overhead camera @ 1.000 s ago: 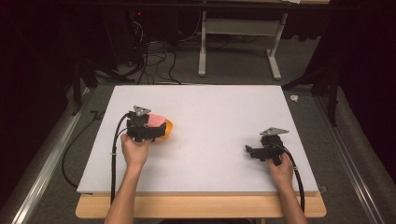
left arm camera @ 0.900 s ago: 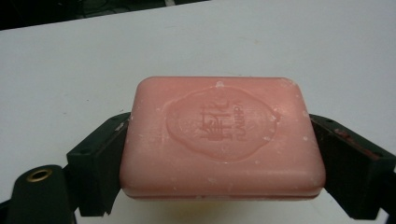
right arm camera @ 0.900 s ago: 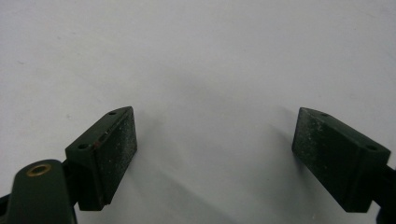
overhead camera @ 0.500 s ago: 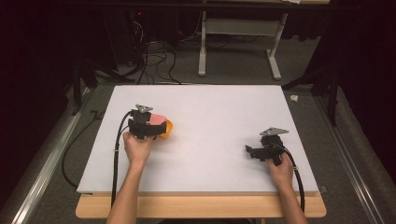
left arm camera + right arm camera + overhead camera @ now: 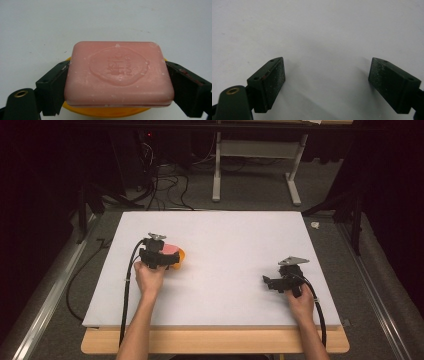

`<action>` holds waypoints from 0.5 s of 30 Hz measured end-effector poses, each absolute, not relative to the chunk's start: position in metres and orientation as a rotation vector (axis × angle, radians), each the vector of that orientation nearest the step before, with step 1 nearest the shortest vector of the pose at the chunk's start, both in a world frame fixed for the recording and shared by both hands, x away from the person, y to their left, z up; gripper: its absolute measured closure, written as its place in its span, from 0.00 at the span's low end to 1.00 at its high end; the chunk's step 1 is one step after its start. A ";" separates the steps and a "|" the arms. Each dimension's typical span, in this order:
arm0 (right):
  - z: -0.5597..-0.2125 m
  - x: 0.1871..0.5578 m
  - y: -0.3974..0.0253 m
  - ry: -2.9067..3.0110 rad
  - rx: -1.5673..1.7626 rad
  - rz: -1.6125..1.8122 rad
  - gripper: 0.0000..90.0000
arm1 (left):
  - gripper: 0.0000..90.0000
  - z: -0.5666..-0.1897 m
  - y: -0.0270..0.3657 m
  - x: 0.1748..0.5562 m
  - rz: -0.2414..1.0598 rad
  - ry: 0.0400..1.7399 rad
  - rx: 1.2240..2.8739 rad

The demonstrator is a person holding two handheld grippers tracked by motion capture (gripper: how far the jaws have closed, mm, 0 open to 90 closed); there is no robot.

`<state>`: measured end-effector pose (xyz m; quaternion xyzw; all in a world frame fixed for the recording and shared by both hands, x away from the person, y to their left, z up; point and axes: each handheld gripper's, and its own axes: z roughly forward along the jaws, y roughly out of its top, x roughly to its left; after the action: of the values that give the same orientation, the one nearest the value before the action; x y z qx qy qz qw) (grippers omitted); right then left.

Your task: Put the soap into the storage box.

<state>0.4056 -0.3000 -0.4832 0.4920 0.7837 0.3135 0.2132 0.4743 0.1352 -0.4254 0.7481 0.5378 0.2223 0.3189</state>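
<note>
Left gripper view: a pink bar of soap [image 5: 118,73] is seen lying flat between the two black jaws, one pad set against each short end, so the left gripper [image 5: 117,82] is judged to be pinching the bar across its length. That hold leaves the stamped top face free and keeps the bar level, which would suit lifting it straight up or setting it straight down. An orange soap dish [image 5: 105,112] is glimpsed just under the bar; whether the bar rests in it or is held slightly clear cannot be told.

From the high view, the left gripper [image 5: 159,256] and its load are placed toward the left edge of the white counter [image 5: 235,240], about midway between the near and far edges, with the pink soap [image 5: 171,248] and the orange dish [image 5: 179,255] showing past the jaws. The grip is taken from the person's side, so the wrist is kept straight.

The right gripper [image 5: 280,282] is held well apart, near the right edge of the counter and closer to the near edge. In the right gripper view its jaws are spread wide over bare counter [image 5: 324,30] with nothing between them [image 5: 327,80]; it is judged to be parked out of the way, ready should a second hold, perhaps on the dish, be needed.
</note>
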 end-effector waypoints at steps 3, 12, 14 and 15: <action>-0.483 0.406 -0.300 2.175 1.366 0.870 0.16 | 0.15 -0.428 0.134 0.476 0.576 1.422 1.970; -0.483 0.406 -0.300 2.175 1.366 0.870 0.16 | 0.15 -0.433 0.134 0.479 0.562 1.439 1.972; -0.483 0.406 -0.300 2.175 1.366 0.870 0.16 | 0.15 -0.434 0.134 0.480 0.558 1.445 1.971; -0.483 0.406 -0.300 2.175 1.366 0.870 0.16 | 0.15 -0.434 0.134 0.480 0.558 1.445 1.971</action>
<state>0.4056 -0.3000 -0.4832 0.4920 0.7837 0.3134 0.2132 0.4799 0.1344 -0.4336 0.7470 0.5475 0.2116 0.3121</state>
